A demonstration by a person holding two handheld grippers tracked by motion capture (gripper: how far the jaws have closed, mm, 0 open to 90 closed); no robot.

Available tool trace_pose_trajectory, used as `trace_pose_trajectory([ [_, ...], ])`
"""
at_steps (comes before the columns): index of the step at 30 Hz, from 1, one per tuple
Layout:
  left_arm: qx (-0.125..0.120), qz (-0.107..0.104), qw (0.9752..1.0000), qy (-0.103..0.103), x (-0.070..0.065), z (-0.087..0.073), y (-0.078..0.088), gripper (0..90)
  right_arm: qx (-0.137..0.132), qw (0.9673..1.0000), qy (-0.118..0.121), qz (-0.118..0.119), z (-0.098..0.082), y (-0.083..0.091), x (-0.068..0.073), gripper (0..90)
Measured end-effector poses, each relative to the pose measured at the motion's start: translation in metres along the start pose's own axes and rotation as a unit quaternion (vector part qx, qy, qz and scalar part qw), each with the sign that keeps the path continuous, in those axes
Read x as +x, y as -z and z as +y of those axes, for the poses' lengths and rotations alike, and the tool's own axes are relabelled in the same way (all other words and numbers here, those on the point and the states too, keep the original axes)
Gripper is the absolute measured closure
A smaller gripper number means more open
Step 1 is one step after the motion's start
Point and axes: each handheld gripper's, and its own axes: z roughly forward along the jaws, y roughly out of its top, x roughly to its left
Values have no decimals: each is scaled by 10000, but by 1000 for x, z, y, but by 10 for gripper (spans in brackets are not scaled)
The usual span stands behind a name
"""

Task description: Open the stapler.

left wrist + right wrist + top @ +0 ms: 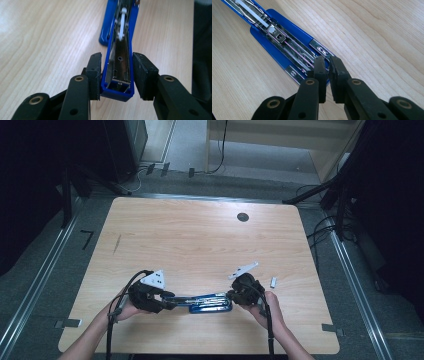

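Observation:
A blue stapler lies folded open along the table's near edge, with its metal staple channel bare. My left gripper holds the stapler's left end; in the left gripper view its pads press the blue sides of that arm. At the stapler's right end my right gripper rests with its jaws together. In the right gripper view the tips sit over the end of the metal magazine. I cannot tell if they pinch anything thin.
A small white piece lies just right of the right hand. A dark round grommet sits in the wooden table towards the back. Dark stands and cables surround the table.

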Motion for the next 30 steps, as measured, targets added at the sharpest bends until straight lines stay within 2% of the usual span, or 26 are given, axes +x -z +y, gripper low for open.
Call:
trace_pose_trajectory([
  [7, 11, -18, 10000, -53, 1, 0, 0, 617, -19, 10000, 0, 47, 4, -2, 0, 809],
  [10, 21, -9, 10000, -95, 0, 1, 0, 620, -95, 9998, 136, -74, 12, -4, 6, 832],
  [14, 56, -35, 9999, -105, 1, 2, 0, 622, -434, 9982, 407, 56, 24, -8, 25, 831],
  [15, 56, -35, 9999, -105, 1, 2, 0, 622, -434, 9982, 407, 56, 24, -8, 25, 831],
  [17, 59, -49, 9999, -95, 1, 2, 0, 622, -531, 9968, 574, 132, 28, -9, 36, 831],
  [18, 62, -46, 9999, -99, 1, 2, 0, 622, -619, 9953, 699, 265, 31, -12, 45, 831],
  [19, 62, -46, 9999, -99, 1, 2, 0, 622, -619, 9953, 699, 265, 31, -12, 45, 831],
  [20, 57, -38, 9999, -83, 1, 2, 0, 622, -698, 9939, 769, 365, 35, -16, 56, 831],
  [21, 57, -38, 9999, -83, 1, 2, 0, 622, -698, 9939, 769, 365, 35, -16, 56, 831],
  [22, 63, -29, 9999, -93, 1, 2, 0, 621, -718, 9930, 821, 449, 38, -22, 63, 828],
  [26, 64, -28, 9999, -111, 1, 2, 0, 621, -751, 9925, 832, 494, 43, -32, 70, 826],
  [30, 65, -20, 9999, -125, 1, 2, 0, 620, -720, 9926, 802, 553, 46, -38, 70, 827],
])
